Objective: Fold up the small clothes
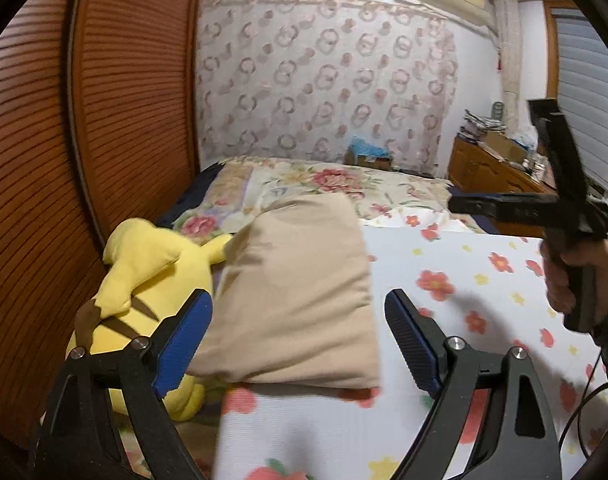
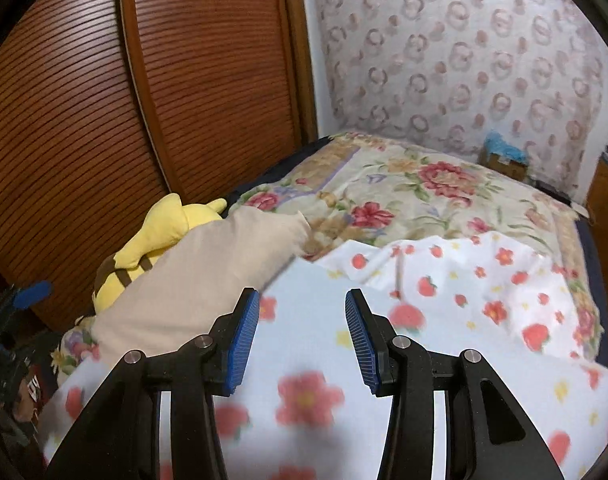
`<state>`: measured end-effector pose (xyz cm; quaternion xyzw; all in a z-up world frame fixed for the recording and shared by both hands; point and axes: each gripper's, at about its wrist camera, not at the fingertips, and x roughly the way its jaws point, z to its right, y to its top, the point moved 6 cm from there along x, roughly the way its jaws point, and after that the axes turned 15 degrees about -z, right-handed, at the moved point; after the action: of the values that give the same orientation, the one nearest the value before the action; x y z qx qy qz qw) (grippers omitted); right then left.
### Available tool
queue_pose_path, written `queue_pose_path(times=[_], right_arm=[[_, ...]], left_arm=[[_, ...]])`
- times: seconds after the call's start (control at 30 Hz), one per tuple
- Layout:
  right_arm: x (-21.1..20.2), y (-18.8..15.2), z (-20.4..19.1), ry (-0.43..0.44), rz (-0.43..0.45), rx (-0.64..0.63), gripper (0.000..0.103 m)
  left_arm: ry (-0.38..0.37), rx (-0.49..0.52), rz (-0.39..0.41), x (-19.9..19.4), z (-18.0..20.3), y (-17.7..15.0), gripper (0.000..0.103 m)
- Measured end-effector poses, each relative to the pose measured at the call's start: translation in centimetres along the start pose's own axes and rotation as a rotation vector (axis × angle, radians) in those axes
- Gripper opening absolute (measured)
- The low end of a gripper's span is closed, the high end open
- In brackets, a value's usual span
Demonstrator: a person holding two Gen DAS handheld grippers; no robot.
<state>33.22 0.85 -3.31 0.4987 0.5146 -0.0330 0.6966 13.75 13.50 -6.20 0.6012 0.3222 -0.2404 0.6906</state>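
A white cloth with red flowers and yellow stars [image 1: 456, 280] lies spread on the bed; it also shows in the right wrist view [image 2: 444, 292], rumpled at its far edge. My left gripper [image 1: 298, 340] is open and empty above the cloth's left part, near a beige pillow [image 1: 300, 300]. My right gripper [image 2: 302, 336] is open and empty just above the cloth. In the left wrist view the right gripper [image 1: 492, 204] is held in a hand at the right, above the cloth.
A yellow plush toy [image 1: 152, 276] lies left of the beige pillow [image 2: 200, 280], against a brown slatted wardrobe door [image 1: 84, 140]. A floral bedspread [image 2: 404, 200] covers the far bed. A wooden cabinet [image 1: 488, 168] stands at the back right.
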Motion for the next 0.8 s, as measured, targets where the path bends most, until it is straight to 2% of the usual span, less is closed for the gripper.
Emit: queue_pose_path(times=[0.13, 0.5, 0.8], right_arm=[[-3.9, -3.7, 0.1, -0.024, 0.038, 0.028, 0.048], [-12.5, -13.1, -0.3, -0.112, 0.132, 0.144, 0.069], [-17.9, -17.9, -1.6, -0.181, 0.204, 0.24, 0.074]], left_arm=[[-0.038, 0.037, 0.012, -0.8, 2.8, 0.0, 0.089], [-0.093, 0.124, 0.032, -3.7, 9.7, -1.2, 0.089], [-0.099, 0.164, 0.073, -6.9, 14.1, -1.2, 0.089]])
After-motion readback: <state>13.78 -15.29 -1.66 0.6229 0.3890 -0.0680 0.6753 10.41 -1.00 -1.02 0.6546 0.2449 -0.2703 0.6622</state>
